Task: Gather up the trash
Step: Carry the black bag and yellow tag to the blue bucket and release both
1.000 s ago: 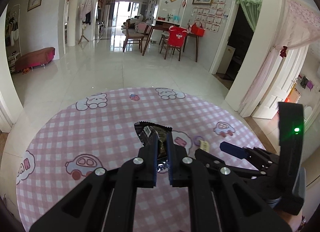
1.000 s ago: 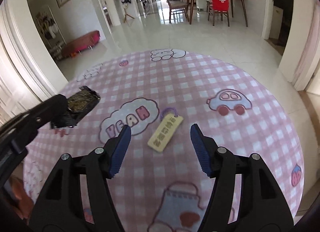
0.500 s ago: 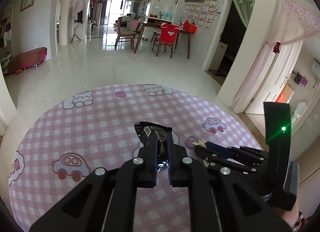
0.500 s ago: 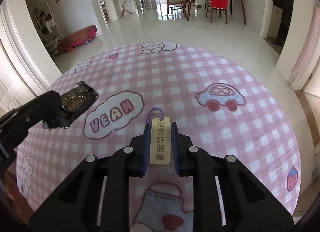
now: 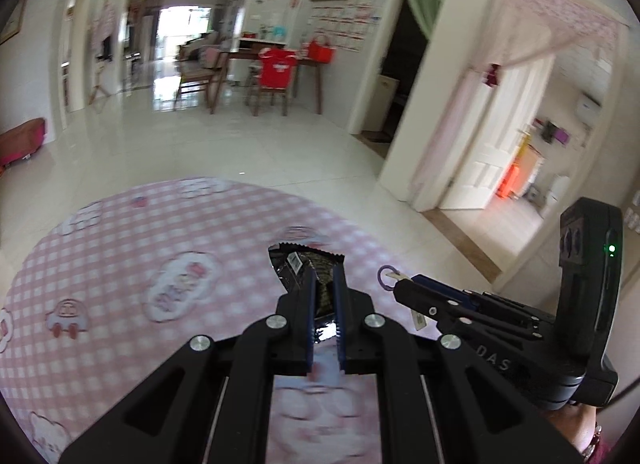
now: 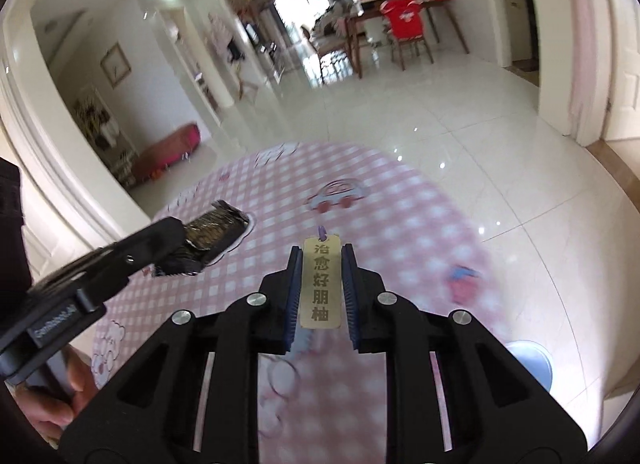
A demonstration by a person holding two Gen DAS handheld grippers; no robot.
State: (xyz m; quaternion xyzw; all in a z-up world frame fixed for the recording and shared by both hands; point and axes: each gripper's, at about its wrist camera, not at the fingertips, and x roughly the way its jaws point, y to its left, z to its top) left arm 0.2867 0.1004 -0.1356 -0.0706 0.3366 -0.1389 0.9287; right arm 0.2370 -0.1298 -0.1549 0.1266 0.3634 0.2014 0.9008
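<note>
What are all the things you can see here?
wrapper: 1, dark and shiny, held in the left gripper above the table
tag: 1, gold with a purple loop, held in the right gripper
table: 1, round, pink checked cloth with cartoon pictures, below both grippers
chair: 1, red cover, far across the floor
bench: 1, pink, by the left wall
tub: 1, pale blue, on the floor right of the table
left gripper: black, shut on the wrapper
right gripper: black, shut on the tag
hand: 1, holding the left gripper's handle
</note>
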